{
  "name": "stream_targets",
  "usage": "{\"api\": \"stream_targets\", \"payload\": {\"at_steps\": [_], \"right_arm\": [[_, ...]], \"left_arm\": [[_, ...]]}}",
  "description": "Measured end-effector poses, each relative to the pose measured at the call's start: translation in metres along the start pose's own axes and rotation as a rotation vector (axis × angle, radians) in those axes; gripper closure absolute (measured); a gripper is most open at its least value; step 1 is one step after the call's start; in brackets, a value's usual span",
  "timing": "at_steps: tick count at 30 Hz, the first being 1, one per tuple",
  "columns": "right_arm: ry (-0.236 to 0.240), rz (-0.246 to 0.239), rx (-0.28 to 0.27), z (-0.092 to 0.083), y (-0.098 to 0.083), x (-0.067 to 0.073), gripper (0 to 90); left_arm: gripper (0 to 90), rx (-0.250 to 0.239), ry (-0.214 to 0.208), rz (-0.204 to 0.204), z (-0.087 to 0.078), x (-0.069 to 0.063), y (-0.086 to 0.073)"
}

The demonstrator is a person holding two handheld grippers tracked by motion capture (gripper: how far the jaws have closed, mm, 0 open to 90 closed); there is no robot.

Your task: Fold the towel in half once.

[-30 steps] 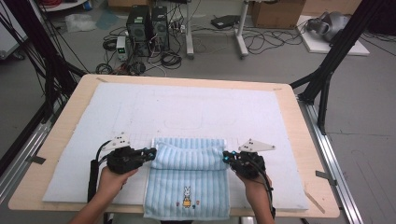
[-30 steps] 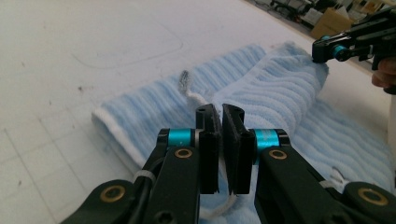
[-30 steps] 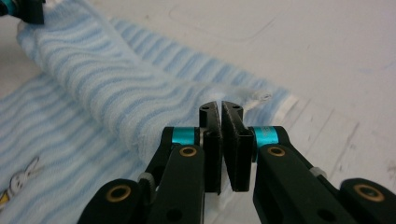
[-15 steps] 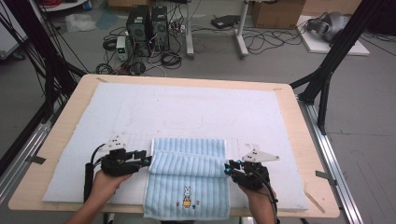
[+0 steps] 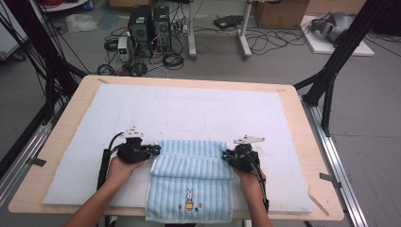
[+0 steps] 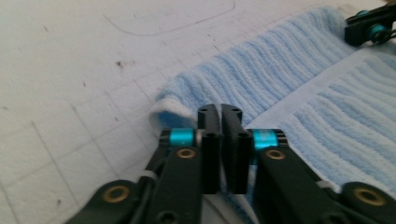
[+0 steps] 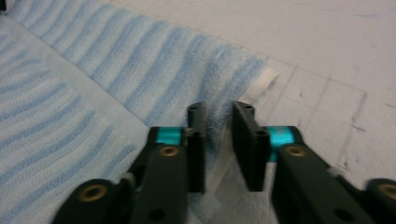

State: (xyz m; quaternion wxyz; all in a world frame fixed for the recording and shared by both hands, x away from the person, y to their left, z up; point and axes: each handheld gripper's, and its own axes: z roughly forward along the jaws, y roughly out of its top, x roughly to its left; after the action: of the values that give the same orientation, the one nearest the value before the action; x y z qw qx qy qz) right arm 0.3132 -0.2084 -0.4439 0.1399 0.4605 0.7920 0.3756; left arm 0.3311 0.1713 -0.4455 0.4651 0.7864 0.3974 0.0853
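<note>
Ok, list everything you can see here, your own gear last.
towel: one, light blue striped, with a rabbit motif, folded at the mat's near edge
mat: one, white, covering the table
table: one, pale wood
computer towers: two, black, on the floor beyond
cables: many, black, on the floor
cardboard box: one, brown, far right
left gripper: black, at the towel's left corner, fingers just closed
right gripper: black, at the right corner, fingers just closing on the towel edge
hands: two, holding the grippers
</note>
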Motion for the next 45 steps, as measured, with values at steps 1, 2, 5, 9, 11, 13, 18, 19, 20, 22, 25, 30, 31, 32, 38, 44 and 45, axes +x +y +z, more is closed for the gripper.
{"api": "stream_targets", "payload": {"at_steps": [1,2,5,9,11,13,18,19,20,22,25,30,31,32,38,44,45], "right_arm": [[0.007,-0.019,-0.008,0.0,0.001,0.0,84.9],[-0.001,-0.033,-0.011,-0.001,0.002,0.001,85.5],[-0.015,-0.042,-0.045,-0.003,0.006,0.0,85.7],[-0.004,-0.029,-0.031,0.001,0.008,-0.003,85.1],[-0.01,-0.05,-0.02,0.001,0.008,-0.001,84.3],[-0.012,-0.063,-0.017,-0.001,0.008,0.0,83.9],[0.004,-0.07,-0.014,-0.001,0.009,-0.001,83.5],[0.004,-0.066,-0.009,0.0,0.009,-0.001,83.4],[0.004,-0.07,-0.007,0.0,0.009,-0.001,83.2],[0.004,-0.07,-0.005,0.0,0.009,0.0,83.1],[0.005,-0.076,-0.005,0.001,0.009,0.001,82.2],[0.009,-0.065,-0.019,-0.001,0.009,0.001,82.3],[0.002,-0.065,-0.029,-0.001,0.009,0.001,82.6],[-0.01,-0.068,-0.038,-0.002,0.01,0.001,82.9],[-0.026,-0.059,-0.042,0.004,0.01,0.0,74.8],[-0.048,0.022,-0.062,0.001,0.009,-0.008,52.6],[-0.05,0.02,-0.044,0.003,0.008,-0.009,50.3]], "left_arm": [[89.3,-0.008,0.006,0.006,0.0,0.001,0.001],[89.6,-0.023,0.018,0.002,-0.001,0.002,0.002],[89.7,-0.05,0.066,-0.02,-0.001,0.01,0.006],[89.4,-0.043,0.064,-0.072,-0.001,0.015,0.006],[75.6,-0.028,0.032,-0.099,-0.004,0.014,0.006],[67.5,-0.028,0.019,-0.095,-0.008,0.01,0.004],[56.4,0.014,0.039,-0.061,-0.004,0.005,-0.003],[55.3,0.018,0.053,-0.049,-0.002,0.005,-0.004],[56.1,0.011,0.052,-0.041,-0.001,0.004,-0.004],[65.8,0.009,0.062,0.014,0.001,-0.001,-0.004],[84.7,0.012,0.071,0.076,0.004,-0.006,-0.004],[87.4,-0.05,0.068,0.017,0.001,0.001,-0.001],[87.4,-0.06,0.068,-0.003,0.001,0.003,0.0],[87.4,-0.066,0.071,-0.016,0.001,0.006,0.001],[73.7,-0.068,0.108,-0.076,0.003,0.015,0.0],[51.2,-0.005,0.1,-0.072,0.004,0.014,-0.002],[51.7,-0.008,0.097,-0.071,0.004,0.013,-0.002]]}}
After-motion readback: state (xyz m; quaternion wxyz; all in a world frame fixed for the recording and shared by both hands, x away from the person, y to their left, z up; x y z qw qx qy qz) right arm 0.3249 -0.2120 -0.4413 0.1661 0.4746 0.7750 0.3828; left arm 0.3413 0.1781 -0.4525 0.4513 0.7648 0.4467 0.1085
